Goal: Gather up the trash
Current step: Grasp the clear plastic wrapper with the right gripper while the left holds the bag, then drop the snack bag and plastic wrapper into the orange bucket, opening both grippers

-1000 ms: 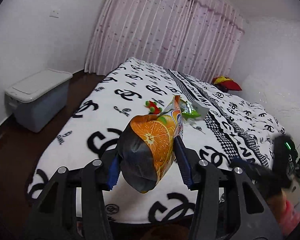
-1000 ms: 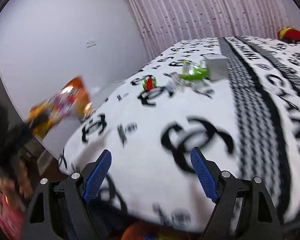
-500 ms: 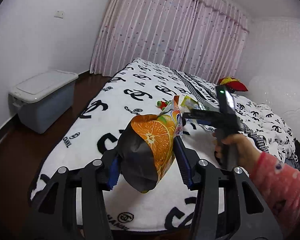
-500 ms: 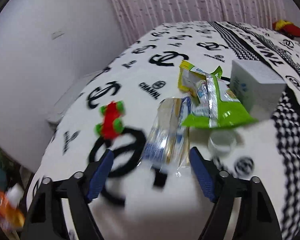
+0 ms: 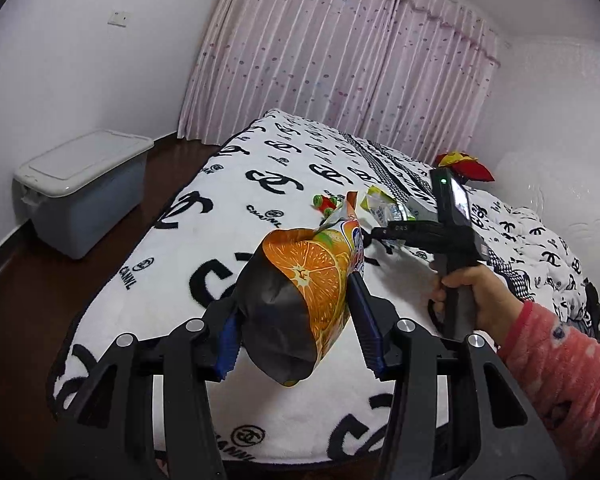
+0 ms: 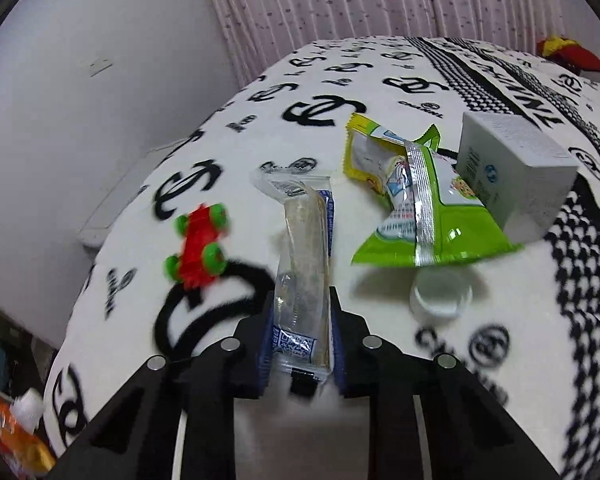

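Gripping, near to far:
1. L gripper (image 5: 296,334), clenched on orange snack bag (image 5: 300,300); bag upright, mouth gaping, held over bed's (image 5: 228,248) near edge. Bare blanket around it w/ room to move.
2. R gripper (image 6: 300,344), jaws just closed, pads pinching clear wrapper (image 6: 304,264) at its near end; wrapper stretches away across blanket, approx mid-bed, back from left edge.
3. Red toy car (image 6: 198,248), green wheels, just left of wrapper, apart from it, nearer bed's left edge.
4. White cap (image 6: 440,296), right of wrapper, open blanket between.
5. Green/yellow snack bag (image 6: 416,204), behind cap, its right side against white box (image 6: 512,168).
6. Grey lidded bin (image 5: 84,188) on floor beyond left edge, by wall.
7. Red-yellow cushion (image 5: 464,164), far end of bed near the curtain (image 5: 340,60).
R hand (image 5: 476,292) in pink sleeve at R gripper's handle.
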Available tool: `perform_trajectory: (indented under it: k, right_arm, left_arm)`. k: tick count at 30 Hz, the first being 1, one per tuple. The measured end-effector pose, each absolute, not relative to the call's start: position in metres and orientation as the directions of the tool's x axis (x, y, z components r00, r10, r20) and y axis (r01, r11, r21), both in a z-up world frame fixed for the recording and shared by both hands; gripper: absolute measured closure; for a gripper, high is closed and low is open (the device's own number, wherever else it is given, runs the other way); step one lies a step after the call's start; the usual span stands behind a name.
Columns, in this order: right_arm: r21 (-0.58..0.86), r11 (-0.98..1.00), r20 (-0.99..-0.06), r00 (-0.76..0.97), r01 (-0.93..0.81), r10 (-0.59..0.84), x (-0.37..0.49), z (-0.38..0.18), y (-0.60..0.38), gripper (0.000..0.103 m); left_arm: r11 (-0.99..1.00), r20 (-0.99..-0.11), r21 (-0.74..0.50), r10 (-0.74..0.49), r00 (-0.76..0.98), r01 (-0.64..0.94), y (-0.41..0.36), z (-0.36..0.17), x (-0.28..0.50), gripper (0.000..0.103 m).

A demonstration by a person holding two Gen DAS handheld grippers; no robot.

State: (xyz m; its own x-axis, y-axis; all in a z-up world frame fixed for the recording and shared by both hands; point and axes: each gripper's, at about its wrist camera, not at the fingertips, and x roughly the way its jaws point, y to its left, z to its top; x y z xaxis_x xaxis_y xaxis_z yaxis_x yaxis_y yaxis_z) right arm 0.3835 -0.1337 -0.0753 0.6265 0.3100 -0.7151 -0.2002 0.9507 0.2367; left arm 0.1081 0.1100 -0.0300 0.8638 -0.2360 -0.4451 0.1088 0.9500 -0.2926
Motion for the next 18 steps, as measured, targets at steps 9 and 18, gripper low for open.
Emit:
perform_trajectory:
  k: [9,18]
  right_arm:
    - [0.261,0.914,-0.662,0.631,-0.310,0.403,0.264,-0.039,-0.160,0.080]
    - [0.266,0.884,-0.621,0.633,-0.384,0.462,0.129,-0.032,-0.192,0.080]
  left_arm:
    - [0.956,-0.435,-0.249,-0.256,0.863,0.158,0.088,-0.014,0.071,0.056]
    - [0.947,-0.496,-0.193,-0.319,0.808,0.255,0.060,-0.025,0.019,0.056]
